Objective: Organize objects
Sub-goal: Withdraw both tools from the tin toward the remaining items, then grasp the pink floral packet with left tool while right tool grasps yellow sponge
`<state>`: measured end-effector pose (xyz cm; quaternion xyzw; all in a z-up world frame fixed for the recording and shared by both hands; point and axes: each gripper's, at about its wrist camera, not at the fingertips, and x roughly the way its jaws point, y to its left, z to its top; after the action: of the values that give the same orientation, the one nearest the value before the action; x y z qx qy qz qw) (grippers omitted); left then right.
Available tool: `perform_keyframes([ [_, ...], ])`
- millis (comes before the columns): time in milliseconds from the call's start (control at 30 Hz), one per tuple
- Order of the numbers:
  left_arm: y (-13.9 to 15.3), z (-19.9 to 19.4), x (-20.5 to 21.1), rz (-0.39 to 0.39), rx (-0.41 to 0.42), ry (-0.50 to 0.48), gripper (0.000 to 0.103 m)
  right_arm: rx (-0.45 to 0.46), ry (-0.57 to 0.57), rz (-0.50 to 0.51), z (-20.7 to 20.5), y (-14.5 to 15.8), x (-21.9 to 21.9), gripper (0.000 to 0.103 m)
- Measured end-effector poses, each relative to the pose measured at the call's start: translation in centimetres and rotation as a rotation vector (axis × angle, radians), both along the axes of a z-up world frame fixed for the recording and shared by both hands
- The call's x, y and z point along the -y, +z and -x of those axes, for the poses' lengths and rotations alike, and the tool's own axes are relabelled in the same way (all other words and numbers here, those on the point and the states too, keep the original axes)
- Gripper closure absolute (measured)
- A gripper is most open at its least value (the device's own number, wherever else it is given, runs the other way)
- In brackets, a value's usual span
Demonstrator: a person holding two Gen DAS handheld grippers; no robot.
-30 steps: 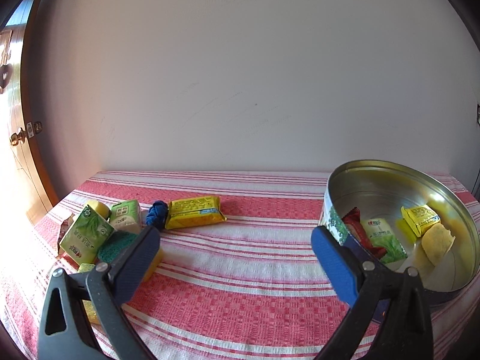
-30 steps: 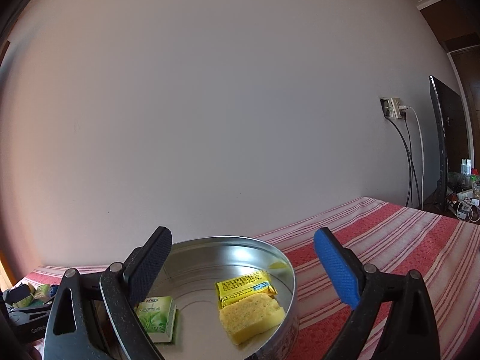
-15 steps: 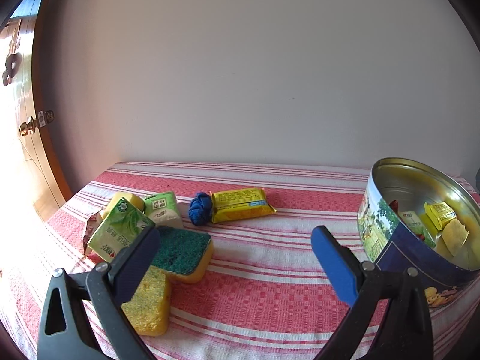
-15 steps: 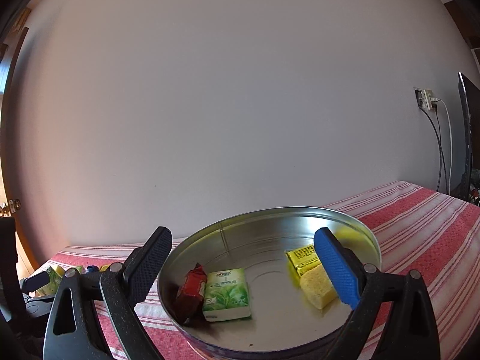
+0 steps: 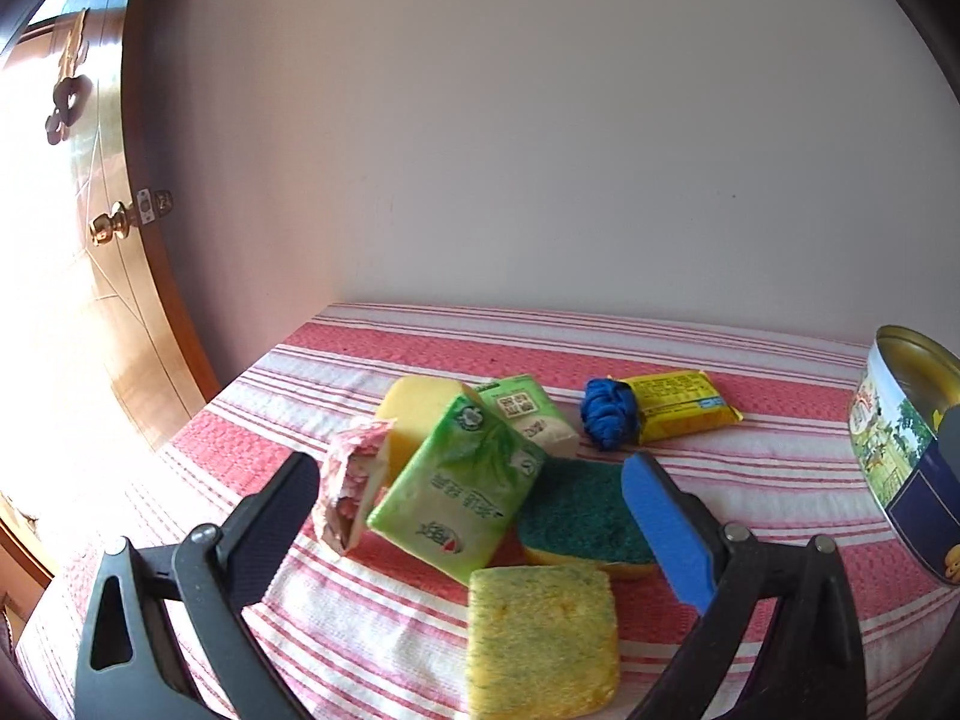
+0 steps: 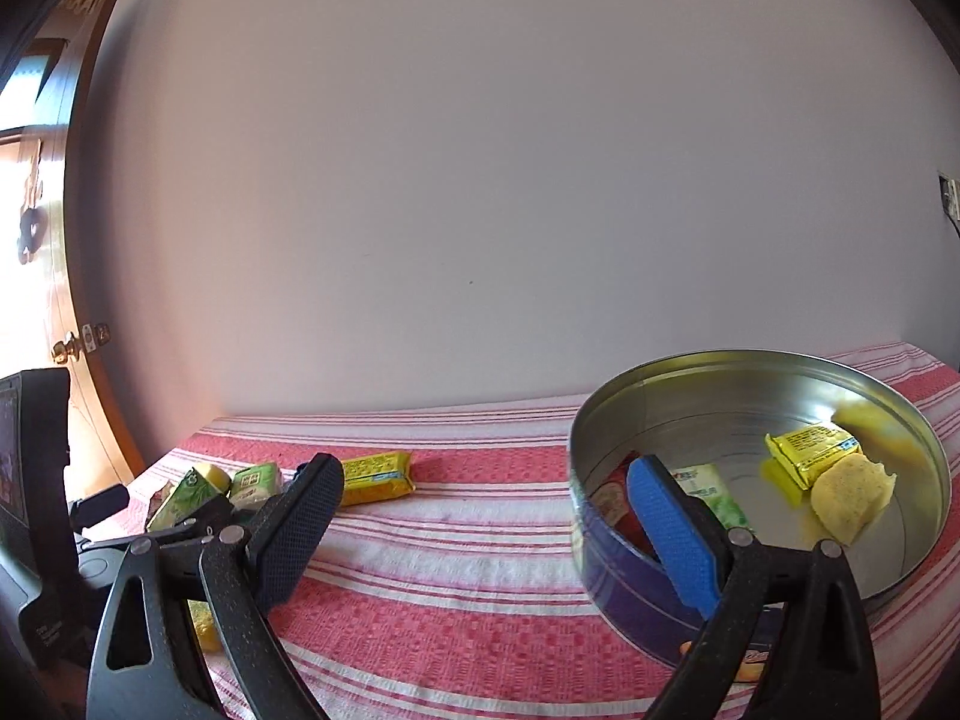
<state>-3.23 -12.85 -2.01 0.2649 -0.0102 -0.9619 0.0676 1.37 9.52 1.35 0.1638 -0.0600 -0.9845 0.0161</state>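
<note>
My left gripper [image 5: 474, 516] is open and empty, just in front of a heap on the striped cloth: a green tissue pack [image 5: 459, 495], a pink wrapped packet [image 5: 351, 495], a green-topped sponge [image 5: 585, 519], a yellow sponge [image 5: 540, 639], a smaller green pack [image 5: 531, 414], a blue cloth ball [image 5: 609, 414] and a yellow snack pack [image 5: 681, 411]. My right gripper [image 6: 486, 516] is open and empty beside the round tin [image 6: 636, 594]. The tin holds a yellow pack [image 6: 807, 450], a sponge piece [image 6: 849, 495], a green pack [image 6: 714, 492] and a red packet [image 6: 612, 501].
A wooden door with a brass knob [image 5: 111, 228] stands left of the table. The wall runs along the table's far edge. The tin shows at the right edge of the left wrist view [image 5: 900, 450]. The left gripper's body [image 6: 42, 546] sits at the left in the right wrist view.
My left gripper has swung left and closer to the heap, away from the tin. My right gripper has turned left too, so the tin now lies to its right.
</note>
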Motion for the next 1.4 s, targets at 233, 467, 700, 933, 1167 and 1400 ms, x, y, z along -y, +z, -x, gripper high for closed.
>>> perform_keyframes([
  [233, -0.7, 0.7, 7.6, -0.071, 0.043, 0.103, 0.001, 0.172, 0.168, 0.008, 2.1, -1.4, 5.8, 0.006],
  [467, -1.4, 1.5, 11.6, -0.142, 0.095, 0.093, 0.001, 0.317, 0.295, -0.044, 3.1, -3.2, 11.9, 0.006],
  [700, -2.0, 2.2, 11.9, -0.186, 0.151, 0.031, 0.001, 0.47, 0.374, -0.117, 5.0, -5.5, 17.0, 0.017],
  [933, -2.4, 3.3, 10.4, -0.165, 0.193, -0.021, 0.001, 0.513, 0.396, -0.083, 5.4, -6.2, 16.6, 0.044],
  [1167, -3.2, 5.5, 10.0, -0.218, 0.248, -0.016, 0.006, 0.385, 0.365, -0.119, 3.5, -4.6, 12.0, 0.044],
  [1400, -3.7, 6.2, 9.1, -0.277, 0.283, -0.074, 0.032, 0.327, 0.285, -0.078, 3.5, -3.8, 6.9, 0.044],
])
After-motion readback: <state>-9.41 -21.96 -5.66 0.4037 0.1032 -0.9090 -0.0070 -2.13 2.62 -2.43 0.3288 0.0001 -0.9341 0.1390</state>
